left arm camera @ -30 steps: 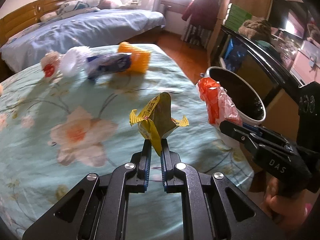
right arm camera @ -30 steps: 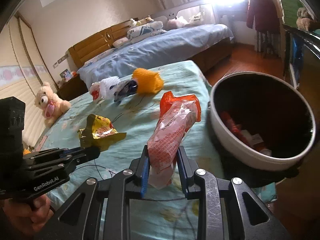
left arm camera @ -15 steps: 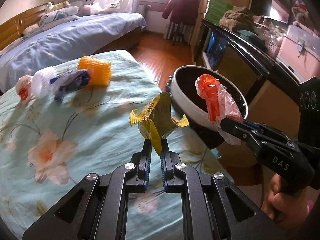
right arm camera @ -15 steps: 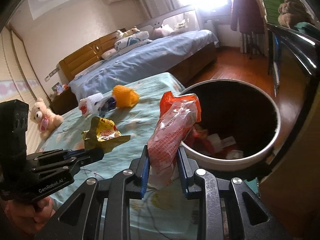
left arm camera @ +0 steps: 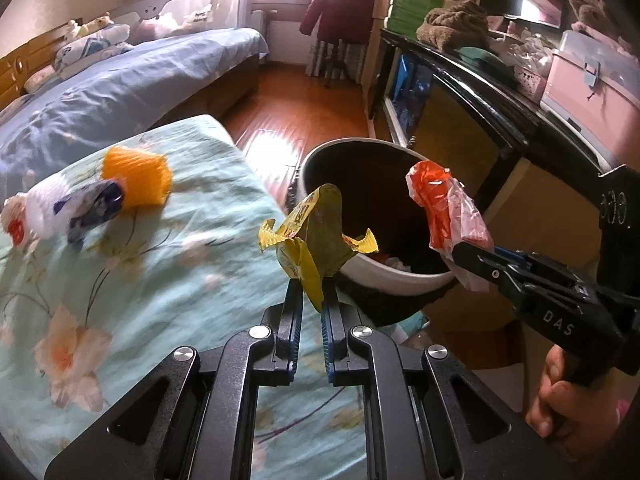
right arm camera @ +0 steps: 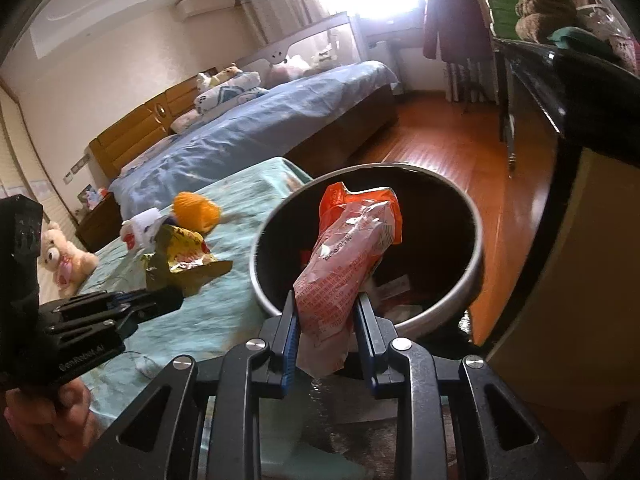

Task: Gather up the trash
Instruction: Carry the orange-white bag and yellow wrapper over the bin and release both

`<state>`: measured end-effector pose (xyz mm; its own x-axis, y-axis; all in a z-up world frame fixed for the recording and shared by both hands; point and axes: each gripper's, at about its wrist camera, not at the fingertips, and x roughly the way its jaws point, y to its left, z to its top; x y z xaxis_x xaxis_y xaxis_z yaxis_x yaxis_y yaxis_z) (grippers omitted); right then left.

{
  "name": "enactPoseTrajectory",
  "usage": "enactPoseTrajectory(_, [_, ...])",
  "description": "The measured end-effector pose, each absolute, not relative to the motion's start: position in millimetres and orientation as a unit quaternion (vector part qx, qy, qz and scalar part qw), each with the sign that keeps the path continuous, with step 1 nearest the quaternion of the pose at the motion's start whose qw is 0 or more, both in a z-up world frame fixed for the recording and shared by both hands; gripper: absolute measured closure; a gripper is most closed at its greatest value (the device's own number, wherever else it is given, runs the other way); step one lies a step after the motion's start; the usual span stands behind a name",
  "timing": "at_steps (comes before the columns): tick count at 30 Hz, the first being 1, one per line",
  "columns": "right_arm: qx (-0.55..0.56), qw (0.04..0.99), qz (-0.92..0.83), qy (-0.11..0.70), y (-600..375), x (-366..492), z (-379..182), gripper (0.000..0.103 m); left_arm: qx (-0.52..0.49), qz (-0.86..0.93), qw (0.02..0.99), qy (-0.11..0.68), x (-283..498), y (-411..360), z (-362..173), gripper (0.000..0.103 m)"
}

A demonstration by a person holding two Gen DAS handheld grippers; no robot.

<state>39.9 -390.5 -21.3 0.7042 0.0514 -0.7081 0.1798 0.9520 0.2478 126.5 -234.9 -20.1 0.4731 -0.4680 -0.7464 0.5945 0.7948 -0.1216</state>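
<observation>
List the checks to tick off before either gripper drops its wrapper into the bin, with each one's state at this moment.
1. Left gripper pinches the yellow wrapper: ok.
2. Right gripper clamps the orange-and-clear wrapper: ok.
3. Bin mouth open and unobstructed: ok; some trash lies at the bottom.
4. Orange-and-clear wrapper over the bin mouth: ok, judging by the right wrist view.
5. Yellow wrapper over the bin mouth: not ok; it appears short of the near rim, over the bedspread.
6. Grippers apart from each other: ok.
</observation>
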Motion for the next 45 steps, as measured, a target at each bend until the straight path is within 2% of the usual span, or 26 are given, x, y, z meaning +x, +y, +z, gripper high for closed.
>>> enactPoseTrajectory(30, [0.144, 0.903, -0.063, 0.401, -424.5, 61.7, -32.4, 0.077, 0.100, -0.345, 0.832, 0.423, 154.5, -300.8, -23.4, 0.093])
enactPoseTrajectory(32, [0.146, 0.903, -0.066, 0.399, -426.5, 62.4, -31.7, 0.074, 0.101, -0.344, 0.832, 0.424, 155.4, -301.0, -24.0, 0.088])
enactPoseTrajectory(36, [0.149, 0.902, -0.066, 0.399, -427.5, 63.4, -31.3, 0.072, 0.097, -0.343, 0.834, 0.420, 154.7, -297.4, -22.7, 0.063])
enactPoseTrajectory(38, [0.152, 0.902, -0.065, 0.399, -427.8, 63.9, -31.8, 0.065, 0.095, -0.341, 0.837, 0.417, 152.4, -293.8, -21.7, 0.061])
enactPoseTrajectory(45, [0.157, 0.904, -0.062, 0.393, -420.0, 61.3, -28.9, 0.057, 0.073, -0.321, 0.844, 0.423, 149.5, -264.5, -27.7, 0.055])
